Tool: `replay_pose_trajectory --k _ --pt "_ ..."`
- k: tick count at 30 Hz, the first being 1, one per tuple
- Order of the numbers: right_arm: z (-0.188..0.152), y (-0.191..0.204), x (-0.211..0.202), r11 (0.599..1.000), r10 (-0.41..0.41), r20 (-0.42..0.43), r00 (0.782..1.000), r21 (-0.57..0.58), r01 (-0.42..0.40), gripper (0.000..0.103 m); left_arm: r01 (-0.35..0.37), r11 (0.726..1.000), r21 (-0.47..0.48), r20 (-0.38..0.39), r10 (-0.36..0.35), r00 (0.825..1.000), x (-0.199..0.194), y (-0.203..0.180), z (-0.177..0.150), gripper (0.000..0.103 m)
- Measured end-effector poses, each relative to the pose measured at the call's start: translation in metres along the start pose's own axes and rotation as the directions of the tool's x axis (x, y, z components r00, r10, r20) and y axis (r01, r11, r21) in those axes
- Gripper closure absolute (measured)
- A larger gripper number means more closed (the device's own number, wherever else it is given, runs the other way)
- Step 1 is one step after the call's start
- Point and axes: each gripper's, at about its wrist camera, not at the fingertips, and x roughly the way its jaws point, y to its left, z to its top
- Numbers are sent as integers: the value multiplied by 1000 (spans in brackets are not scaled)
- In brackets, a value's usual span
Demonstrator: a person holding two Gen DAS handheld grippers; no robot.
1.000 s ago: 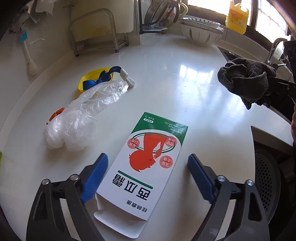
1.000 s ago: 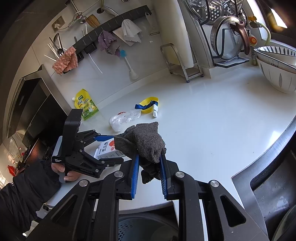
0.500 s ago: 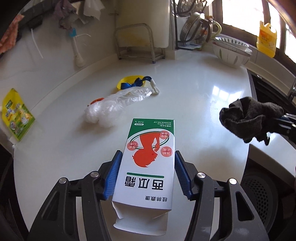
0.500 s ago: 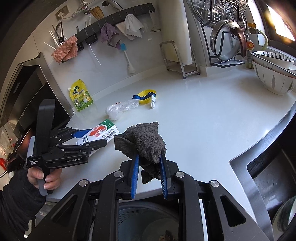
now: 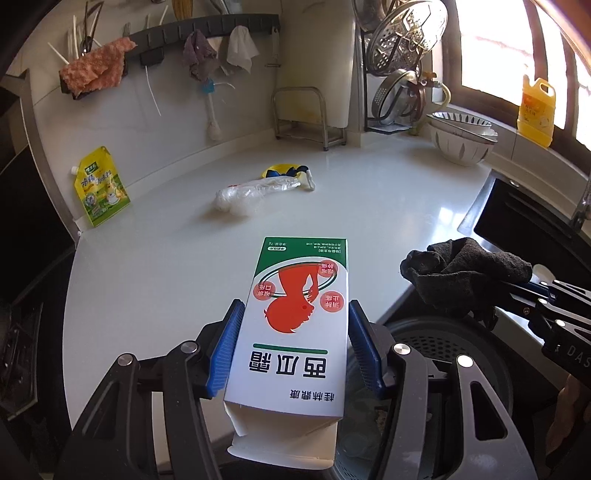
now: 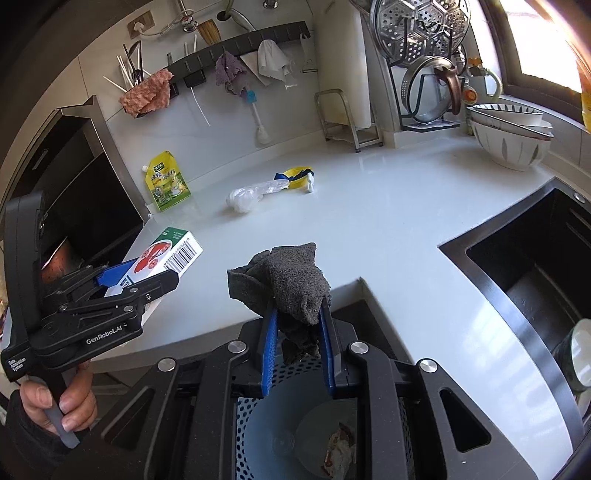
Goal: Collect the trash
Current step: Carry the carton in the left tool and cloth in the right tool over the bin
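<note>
Left claw [image 5: 293, 354] clamped on carton [image 5: 295, 325], lifted off table [image 5: 166, 266]; right claw [image 6: 297, 347], at 3 o'clock, grips dark cloth [image 6: 291, 280], seemingly above bin [image 6: 291, 435].

Sunlit white countertop [image 5: 369, 206], black sink [image 6: 524, 258]

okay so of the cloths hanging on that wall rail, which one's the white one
The white cloth hangs furthest right on the wall rail. The purple-grey cloth hangs just left of it, and the pink cloth is at the rail's far left end.
</note>
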Motion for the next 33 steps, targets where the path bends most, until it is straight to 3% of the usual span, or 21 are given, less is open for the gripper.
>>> replay_pose_trajectory --k 7,12,21,33 --pt "-48 0 -33 999 -48 4 999 22 48 83 -9 999 -50 23 10 1000 -38 -24 -41 48" --pt "-76 -2 -47 997 -76 -6 997 32 76 83 25 998 -56 31 -24 999 -54 -42 -62 48" --pt "-106 1 -64 993 -119 0 993 14 119 83 42 997 -70 -17 -44 999 -56 -70 -100 48" --pt "-126 -3 -74 990 -142 6 990 11 141 83 29 996 -83 -53 -34 998 -50 -78 -120 48"
